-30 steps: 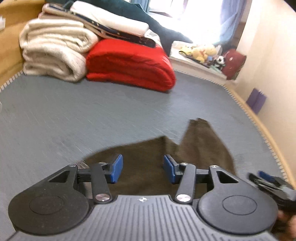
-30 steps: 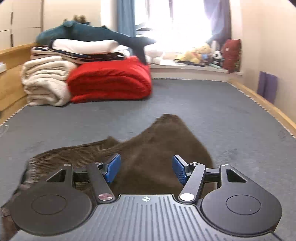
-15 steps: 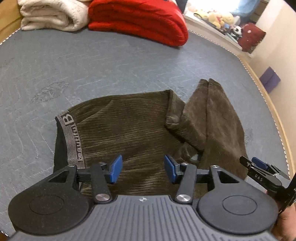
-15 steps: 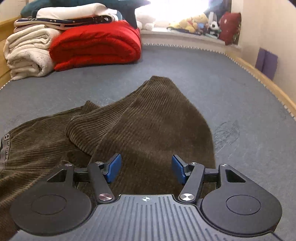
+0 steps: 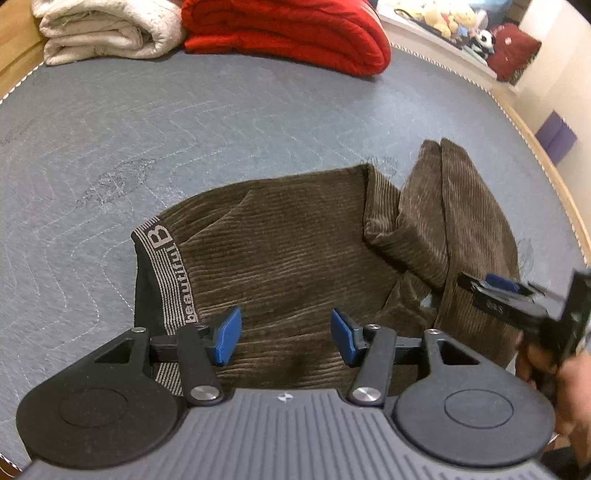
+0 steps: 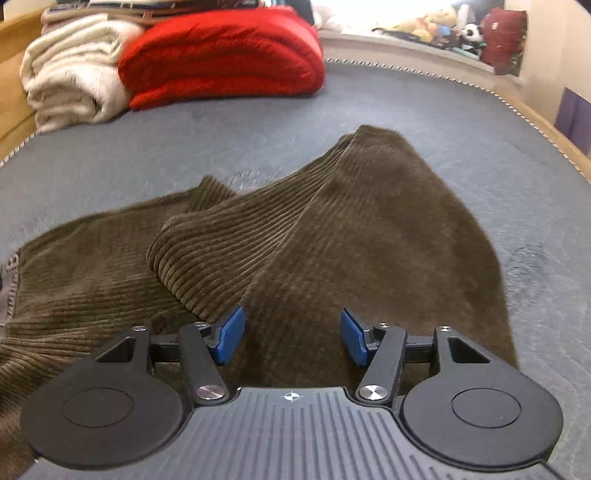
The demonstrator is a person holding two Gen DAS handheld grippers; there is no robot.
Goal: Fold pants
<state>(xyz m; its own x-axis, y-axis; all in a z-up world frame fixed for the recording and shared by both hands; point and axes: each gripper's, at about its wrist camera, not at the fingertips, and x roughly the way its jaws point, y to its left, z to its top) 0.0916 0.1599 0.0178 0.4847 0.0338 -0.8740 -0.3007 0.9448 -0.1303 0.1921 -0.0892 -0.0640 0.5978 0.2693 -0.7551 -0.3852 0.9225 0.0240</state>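
Brown corduroy pants [image 5: 295, 240] lie crumpled on the grey mattress [image 5: 184, 122], with the lettered waistband [image 5: 173, 273] at the left and the legs bunched over each other at the right. My left gripper [image 5: 286, 338] hovers open just above the seat area beside the waistband, with nothing between its blue pads. My right gripper [image 6: 291, 338] is open over the folded legs of the pants [image 6: 369, 221], its pads apart and clear of the cloth. The left wrist view also shows the right gripper [image 5: 495, 291] at the right edge, held by a hand [image 5: 569, 387].
A folded red blanket [image 5: 288, 33] and a cream blanket [image 5: 107, 29] sit at the far end of the mattress. Plush toys [image 5: 443, 18] and a red cushion [image 5: 513, 48] line the sill. A wooden rim [image 5: 569, 199] bounds the right side, with purple items [image 5: 556, 136] beyond.
Both grippers have come down and tipped toward the pants, which now fill the lower views. The right gripper has moved further into the left wrist view. Both stay open.
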